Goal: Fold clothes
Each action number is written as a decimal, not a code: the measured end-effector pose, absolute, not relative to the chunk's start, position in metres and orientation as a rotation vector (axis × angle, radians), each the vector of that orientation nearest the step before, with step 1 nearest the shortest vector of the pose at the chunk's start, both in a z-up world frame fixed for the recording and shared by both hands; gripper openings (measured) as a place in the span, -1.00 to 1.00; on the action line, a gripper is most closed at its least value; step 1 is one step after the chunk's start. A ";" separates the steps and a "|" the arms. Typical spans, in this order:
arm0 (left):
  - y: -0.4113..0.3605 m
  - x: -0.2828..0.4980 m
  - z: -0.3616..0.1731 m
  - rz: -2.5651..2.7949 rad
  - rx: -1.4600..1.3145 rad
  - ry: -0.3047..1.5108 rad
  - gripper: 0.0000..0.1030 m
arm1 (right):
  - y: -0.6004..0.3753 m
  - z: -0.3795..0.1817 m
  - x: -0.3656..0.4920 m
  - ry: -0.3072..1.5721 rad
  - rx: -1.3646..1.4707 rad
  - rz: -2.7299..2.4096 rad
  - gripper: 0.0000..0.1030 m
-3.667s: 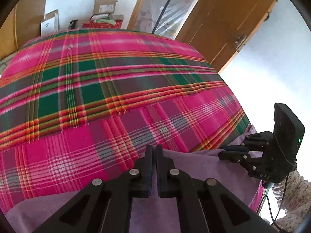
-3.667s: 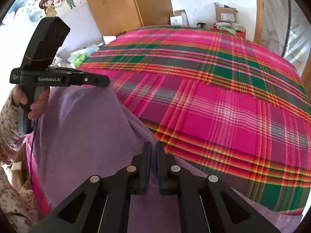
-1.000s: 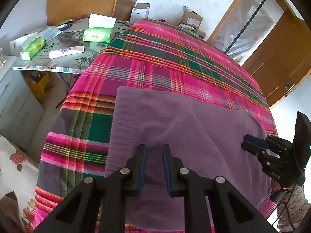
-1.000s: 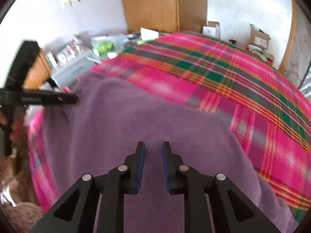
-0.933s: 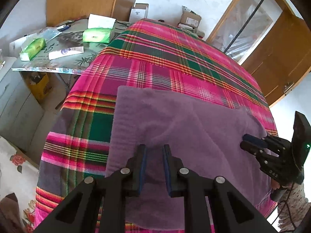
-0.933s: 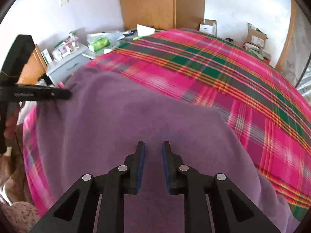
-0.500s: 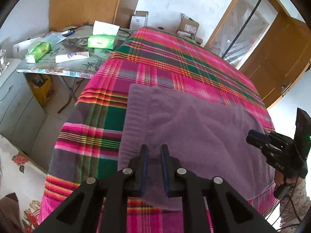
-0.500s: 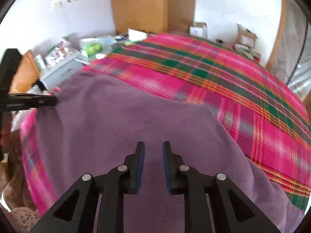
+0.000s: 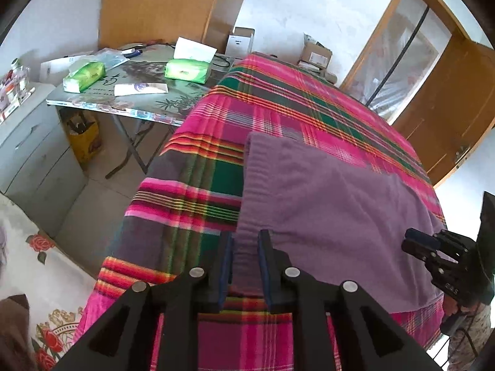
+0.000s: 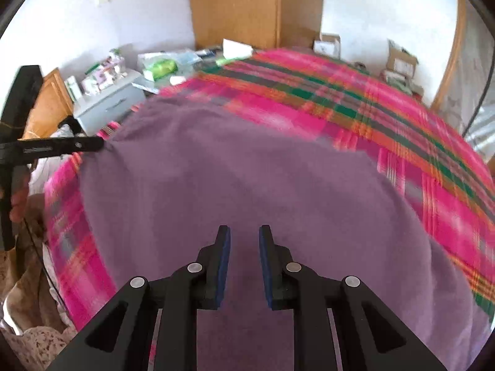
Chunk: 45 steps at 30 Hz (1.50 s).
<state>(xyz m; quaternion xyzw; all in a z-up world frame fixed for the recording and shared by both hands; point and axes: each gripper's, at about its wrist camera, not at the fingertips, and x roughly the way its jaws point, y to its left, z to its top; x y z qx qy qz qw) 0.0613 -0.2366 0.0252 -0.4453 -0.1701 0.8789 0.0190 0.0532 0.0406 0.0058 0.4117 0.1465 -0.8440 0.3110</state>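
Left wrist view: purple garment (image 9: 324, 204) spread flat on plaid bedspread (image 9: 278, 108), near bed's front edge. Our left gripper (image 9: 244, 241) at garment's near-left corner; jaws opening, cloth edge between pads; whether pads press it, we cannot tell. Our right gripper (image 10: 244, 238) above garment's near side, jaws apart, nothing pinched. Side table (image 9: 130, 92) with green tissue packs (image 9: 185, 69) beside bed.
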 end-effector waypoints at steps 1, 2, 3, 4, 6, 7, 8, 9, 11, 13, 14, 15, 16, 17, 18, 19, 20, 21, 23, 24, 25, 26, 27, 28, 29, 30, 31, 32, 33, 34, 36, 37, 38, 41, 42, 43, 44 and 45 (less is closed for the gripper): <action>-0.239 0.063 0.025 2.729 -1.373 -0.549 -0.65 | 0.036 0.011 0.059 0.388 1.055 -2.218 -0.56; -0.242 0.066 0.025 2.730 -1.363 -0.575 -0.65 | 0.031 0.015 0.064 0.386 1.024 -2.208 -0.53; -0.246 0.068 0.025 2.730 -1.354 -0.614 -0.65 | 0.027 0.018 0.068 0.387 1.000 -2.199 -0.52; -0.250 0.070 0.025 2.724 -1.341 -0.660 -0.65 | 0.021 0.020 0.073 0.392 0.975 -2.185 -0.51; -0.254 0.075 0.024 2.703 -1.317 -0.730 -0.63 | 0.007 0.021 0.082 0.403 0.943 -2.155 -0.45; -0.257 0.078 0.023 2.698 -1.306 -0.763 -0.63 | -0.001 0.021 0.086 0.408 0.931 -2.141 -0.40; -0.258 0.081 0.023 2.695 -1.298 -0.786 -0.62 | -0.009 0.021 0.089 0.413 0.922 -2.126 -0.33; -0.258 0.083 0.022 2.693 -1.293 -0.797 -0.62 | -0.017 0.020 0.092 0.417 0.918 -2.110 -0.29; -0.259 0.088 0.023 2.692 -1.284 -0.815 -0.61 | -0.034 0.018 0.096 0.424 0.912 -2.078 -0.23; -0.261 0.092 0.023 2.689 -1.264 -0.844 -0.60 | -0.051 0.016 0.101 0.448 0.896 -2.052 -0.22; -0.264 0.094 0.023 2.683 -1.257 -0.870 -0.59 | -0.058 0.015 0.103 0.458 0.888 -2.042 -0.22; -0.267 0.096 0.022 2.677 -1.249 -0.896 -0.57 | -0.066 0.013 0.106 0.467 0.881 -2.034 -0.22; -0.269 0.097 0.022 2.672 -1.245 -0.919 -0.55 | -0.071 0.012 0.108 0.479 0.874 -2.027 -0.22; -0.272 0.099 0.022 2.670 -1.241 -0.936 -0.55 | -0.077 0.009 0.110 0.491 0.869 -2.023 -0.21; -0.273 0.100 0.022 2.668 -1.236 -0.949 -0.54 | -0.082 0.007 0.111 0.500 0.868 -2.020 -0.21; -0.275 0.101 0.021 2.666 -1.230 -0.963 -0.54 | -0.089 0.005 0.112 0.513 0.867 -2.016 -0.21; -0.276 0.102 0.021 2.664 -1.227 -0.971 -0.54 | -0.094 0.003 0.114 0.526 0.866 -2.013 -0.21; -0.277 0.103 0.021 2.660 -1.226 -0.976 -0.54 | -0.099 0.001 0.114 0.540 0.865 -2.012 -0.21; -0.278 0.104 0.020 2.653 -1.224 -0.985 -0.54 | -0.110 -0.003 0.115 0.567 0.867 -2.002 -0.21; -0.278 0.105 0.020 2.649 -1.222 -0.991 -0.54 | -0.113 -0.005 0.115 0.576 0.867 -1.997 -0.21; -0.279 0.105 0.020 2.644 -1.217 -0.999 -0.54 | -0.118 -0.007 0.116 0.589 0.863 -1.999 -0.21; -0.279 0.106 0.020 2.639 -1.213 -1.007 -0.54 | -0.122 -0.009 0.117 0.608 0.855 -2.009 -0.21; -0.280 0.106 0.020 2.635 -1.209 -1.015 -0.53 | -0.125 -0.010 0.117 0.627 0.849 -2.014 -0.21; -0.282 0.106 0.020 2.634 -1.205 -1.024 -0.53 | -0.128 -0.012 0.118 0.649 0.844 -2.018 -0.21; -0.283 0.106 0.020 2.631 -1.202 -1.032 -0.53 | -0.131 -0.014 0.119 0.663 0.843 -2.018 -0.21; -0.284 0.106 0.019 2.627 -1.201 -1.039 -0.52 | -0.133 -0.015 0.119 0.680 0.840 -2.023 -0.21; -0.285 0.106 0.019 2.621 -1.199 -1.047 -0.52 | -0.136 -0.017 0.120 0.699 0.838 -2.031 -0.21; -0.286 0.105 0.018 2.612 -1.195 -1.055 -0.51 | -0.137 -0.019 0.120 0.718 0.838 -2.034 -0.21; -0.287 0.105 0.018 2.605 -1.193 -1.060 -0.50 | -0.139 -0.020 0.121 0.736 0.834 -2.039 -0.21; -0.288 0.103 0.017 2.599 -1.195 -1.068 -0.49 | -0.141 -0.021 0.121 0.746 0.824 -2.045 -0.21; -0.290 0.100 0.015 2.587 -1.199 -1.092 -0.46 | -0.142 -0.021 0.121 0.746 0.817 -2.058 -0.21; -0.292 0.099 0.014 2.578 -1.198 -1.106 -0.44 | -0.141 -0.021 0.119 0.728 0.825 -2.063 -0.21; -0.293 0.098 0.014 2.568 -1.194 -1.122 -0.43 | -0.140 -0.021 0.117 0.710 0.834 -2.067 -0.26; -0.299 0.093 0.011 2.536 -1.184 -1.178 -0.32 | -0.136 -0.020 0.113 0.667 0.847 -2.076 -0.35; -0.300 0.091 0.011 2.526 -1.184 -1.192 -0.29 | -0.135 -0.020 0.113 0.656 0.849 -2.076 -0.37; -0.300 0.089 0.010 2.517 -1.187 -1.199 -0.27 | -0.134 -0.019 0.114 0.649 0.847 -2.079 -0.40; -0.300 0.087 0.010 2.507 -1.190 -1.206 -0.27 | -0.134 -0.019 0.114 0.643 0.844 -2.082 -0.45; -0.300 0.084 0.009 2.498 -1.193 -1.214 -0.27 | -0.133 -0.018 0.115 0.636 0.841 -2.087 -0.48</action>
